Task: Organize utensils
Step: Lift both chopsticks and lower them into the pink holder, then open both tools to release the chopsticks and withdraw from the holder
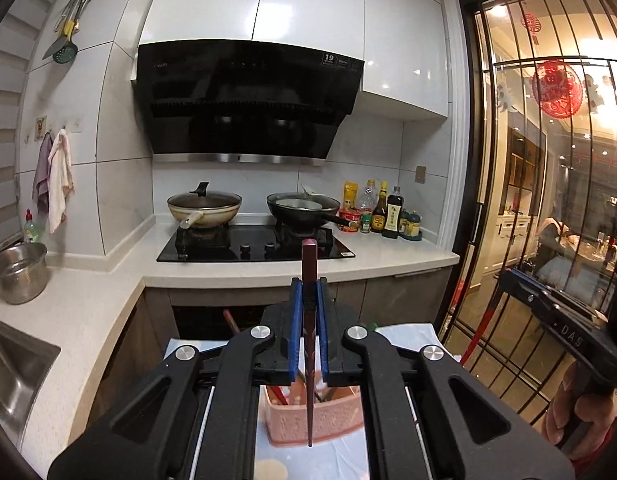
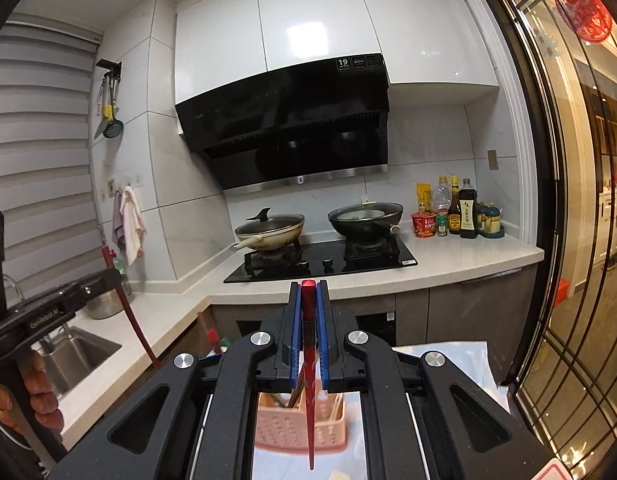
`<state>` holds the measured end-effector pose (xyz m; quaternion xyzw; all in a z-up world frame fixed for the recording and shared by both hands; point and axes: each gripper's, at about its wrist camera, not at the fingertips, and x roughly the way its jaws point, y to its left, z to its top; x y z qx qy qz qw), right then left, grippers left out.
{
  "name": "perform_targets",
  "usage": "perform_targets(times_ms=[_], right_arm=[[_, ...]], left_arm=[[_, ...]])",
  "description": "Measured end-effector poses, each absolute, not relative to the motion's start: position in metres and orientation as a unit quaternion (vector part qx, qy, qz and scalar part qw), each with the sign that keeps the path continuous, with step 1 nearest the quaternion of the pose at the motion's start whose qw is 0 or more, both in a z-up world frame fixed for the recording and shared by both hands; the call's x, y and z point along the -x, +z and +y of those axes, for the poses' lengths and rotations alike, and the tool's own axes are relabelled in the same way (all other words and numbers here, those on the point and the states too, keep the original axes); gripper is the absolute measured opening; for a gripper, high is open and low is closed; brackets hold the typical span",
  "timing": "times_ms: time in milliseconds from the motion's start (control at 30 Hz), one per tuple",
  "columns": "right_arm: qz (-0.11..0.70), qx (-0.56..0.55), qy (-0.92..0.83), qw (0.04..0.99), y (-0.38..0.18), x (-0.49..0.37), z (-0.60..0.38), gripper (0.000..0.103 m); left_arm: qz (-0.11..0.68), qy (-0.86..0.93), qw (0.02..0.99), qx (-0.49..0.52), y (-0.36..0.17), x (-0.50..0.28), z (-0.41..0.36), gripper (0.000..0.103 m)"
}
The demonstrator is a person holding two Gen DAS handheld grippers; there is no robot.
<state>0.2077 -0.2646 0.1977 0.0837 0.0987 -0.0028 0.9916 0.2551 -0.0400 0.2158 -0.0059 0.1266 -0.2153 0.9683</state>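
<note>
Room: we face a kitchen with a white counter (image 1: 372, 256), a black stove (image 1: 252, 246) carrying two pans, and a black hood (image 1: 244, 100) far ahead.
Left claw (image 1: 309, 300): we see its blue pads clamped on a dark maroon chopstick (image 1: 309, 264), thick end up, tip hanging over the pink basket (image 1: 332, 420).
Right claw (image 2: 309, 304): closed tight on a red chopstick (image 2: 309, 400), tip above the same basket.
Basket: near, low, holding more utensils.
Writing: "19" on the hood sticker; bottle labels too small for us to read.
Hidden: basket mostly blocked by the claw frames.
</note>
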Motion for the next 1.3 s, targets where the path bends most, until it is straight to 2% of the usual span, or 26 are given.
perform_targets(times_ms=[367,833,900,933,967,1000,1033,1067,1300], right_arm=[[0.107,-0.073,-0.011,0.991,0.197,-0.291,-0.264,0.007],[0.181,-0.059,-0.016,0.982,0.139,-0.336,-0.259,0.007],[0.185,-0.05,-0.015,0.981,0.135,-0.338,-0.257,0.012],[0.185,-0.047,-0.017,0.981,0.134,-0.336,-0.257,0.022],[0.181,-0.049,-0.02,0.982,0.133,-0.334,-0.258,0.035],[0.175,-0.052,-0.02,0.983,0.133,-0.33,-0.259,0.039],[0.169,-0.055,-0.02,0.984,0.135,-0.325,-0.259,0.043],[0.168,-0.057,-0.019,0.984,0.134,-0.323,-0.26,0.043],[0.164,-0.056,-0.006,0.985,0.142,-0.29,-0.255,0.046]], left_arm=[[0.158,-0.203,0.966,-0.004,0.199,-0.326,-0.064,0.007],[0.206,-0.189,0.96,-0.016,0.158,-0.36,-0.077,0.007],[0.204,-0.179,0.962,-0.022,0.155,-0.359,-0.078,0.008],[0.202,-0.175,0.963,-0.025,0.154,-0.359,-0.079,0.01],[0.203,-0.171,0.964,-0.028,0.153,-0.357,-0.08,0.018],[0.204,-0.167,0.964,-0.028,0.152,-0.356,-0.079,0.03],[0.203,-0.162,0.965,-0.028,0.152,-0.355,-0.078,0.035],[0.2,-0.158,0.967,-0.03,0.153,-0.353,-0.077,0.039],[0.199,-0.149,0.968,-0.034,0.154,-0.332,-0.071,0.041]])
